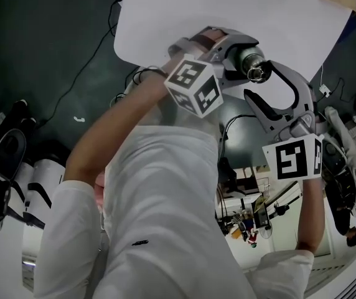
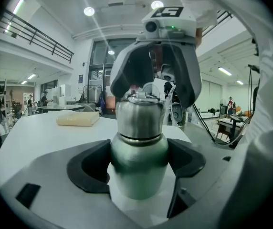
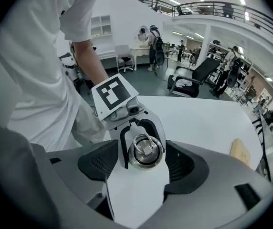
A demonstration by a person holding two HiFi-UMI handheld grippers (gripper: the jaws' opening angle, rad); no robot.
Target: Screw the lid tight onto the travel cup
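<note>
We pinch the hard, smooth travel cup (image 2: 139, 154) with our left gripper (image 2: 137, 167). Our right gripper (image 3: 142, 163), spread wide, should grab the slippery-looking lid (image 3: 146, 150) by its sides.

Spans white and smooth as a round-cornered table (image 1: 165, 17) above a dark floor (image 1: 41, 55), bears the green, steel-lidded travel cup (image 2: 139, 161) upright close to the edge on the person's side, and, well beyond the cup toward the far edge, holds one flat tan block (image 2: 78, 119).
</note>
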